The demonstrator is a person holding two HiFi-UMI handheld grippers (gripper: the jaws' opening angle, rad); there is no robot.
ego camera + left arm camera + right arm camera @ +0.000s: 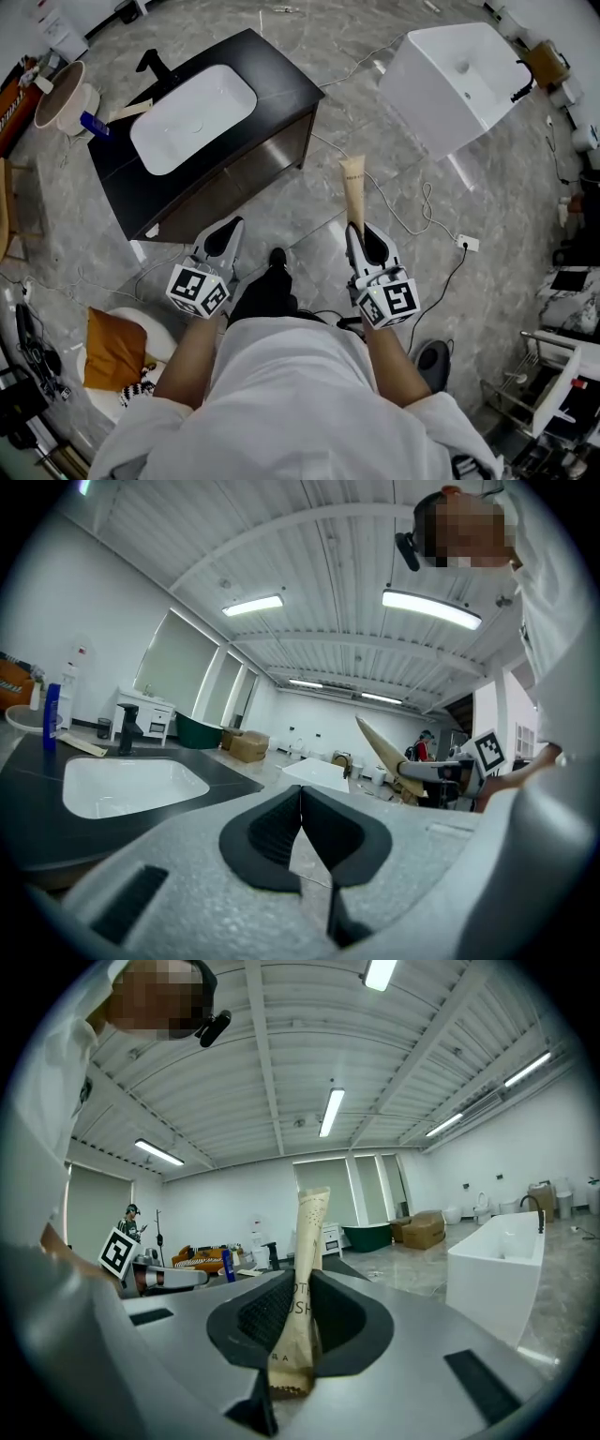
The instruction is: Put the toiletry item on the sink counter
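Toiletry tube point(353, 193) is up in the air, pinched by its lower end in the right gripper point(362, 242). The right gripper view shows both jaws pressed on the beige tube point(305, 1260), with the crimped tail poking out below. From that gripper the tube's long axis runs straight out toward 12 o'clock in the head view, free end leading, over bare floor point(309, 202).

And the target? The black worktop point(281, 82) sits off at about 10 to 11 o'clock from the tube, well apart, with its white basin point(192, 117) in the middle. The tap point(153, 64) and a blue bottle point(95, 125) stand along the far and left edges. A white tub point(455, 80) lies at 1 o'clock, and that's the wrong way.

Left gripper point(223, 242) is the nearer one to the worktop, but its jaws are pressed together on nothing, as the left gripper view confirms point(300, 799). So I'd say the carry is the right arm's job: swing left and forward, then lay the tube on the dark strip at the basin's near right.
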